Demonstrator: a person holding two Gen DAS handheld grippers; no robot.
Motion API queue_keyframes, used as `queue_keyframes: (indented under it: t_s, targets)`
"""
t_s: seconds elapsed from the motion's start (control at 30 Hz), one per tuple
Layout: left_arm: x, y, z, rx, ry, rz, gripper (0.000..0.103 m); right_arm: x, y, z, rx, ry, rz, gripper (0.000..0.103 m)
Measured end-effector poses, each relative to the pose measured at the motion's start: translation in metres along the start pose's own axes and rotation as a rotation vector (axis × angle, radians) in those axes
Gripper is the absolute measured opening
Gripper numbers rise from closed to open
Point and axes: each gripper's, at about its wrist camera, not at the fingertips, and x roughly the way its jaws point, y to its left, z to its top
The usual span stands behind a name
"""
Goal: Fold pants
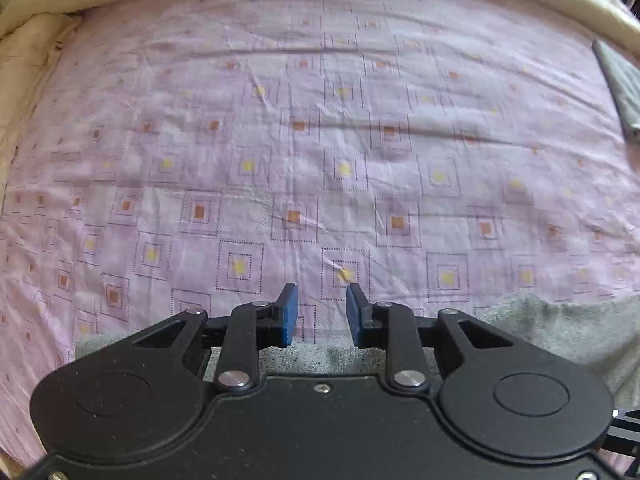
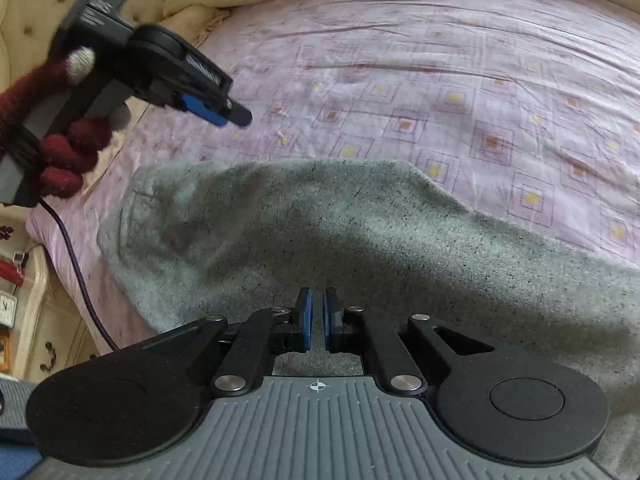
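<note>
Right wrist view: right tongs [image 2: 319, 316] pressed almost together, seemingly pinching grey pants [image 2: 360, 232] to lift a fold; left tongs [image 1: 321, 312] spread, empty above bed [image 1: 280, 120].

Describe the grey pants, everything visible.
The pants are light grey, speckled, fleecy-looking knit. They lie rumpled and humped across the near part of the lilac patterned bedsheet. The right gripper is shut low over the cloth; whether it pinches fabric cannot be told. The left wrist view shows only their grey edge.

Left tongs [image 1: 322, 312] apart (right tongs [image 2: 318, 320] together)
</note>
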Motion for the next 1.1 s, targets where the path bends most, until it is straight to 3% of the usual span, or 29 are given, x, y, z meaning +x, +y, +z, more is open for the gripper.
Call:
queue_keyframes:
  t_s: [0.1, 0.17, 0.27, 0.43, 0.53, 0.73, 0.93, 1.1]
  targets:
    - [0.035, -0.006, -0.004, 0.021, 0.185, -0.080, 0.036, -0.011, -0.006, 0.008, 0.047, -0.040, -0.008, 0.007]
    - [0.040, -0.011, -0.017, 0.047, 0.222, -0.098, 0.034, -0.018, -0.012, 0.016, 0.065, -0.067, -0.020, 0.007]
    - [0.018, -0.017, -0.040, 0.117, 0.136, -0.113, 0.033, -0.027, -0.024, 0.031, 0.116, -0.113, -0.016, 0.008]
    - [-0.002, -0.018, -0.085, 0.156, 0.070, -0.127, 0.033, -0.021, -0.045, 0.061, 0.201, -0.116, 0.031, 0.024]
    - [-0.007, -0.014, -0.093, 0.108, 0.029, -0.129, 0.033, 0.004, -0.054, 0.082, 0.244, -0.038, 0.076, 0.031]
    - [-0.013, -0.017, -0.110, 0.074, -0.062, -0.114, 0.033, 0.039, -0.050, 0.099, 0.302, 0.080, 0.155, 0.032]
    - [-0.013, -0.020, -0.128, 0.093, -0.103, -0.108, 0.033, 0.052, -0.012, 0.078, 0.189, 0.188, 0.205, 0.032]
    - [-0.024, -0.006, -0.124, 0.054, -0.108, -0.182, 0.034, 0.049, 0.025, 0.043, -0.006, 0.218, 0.192, 0.028]
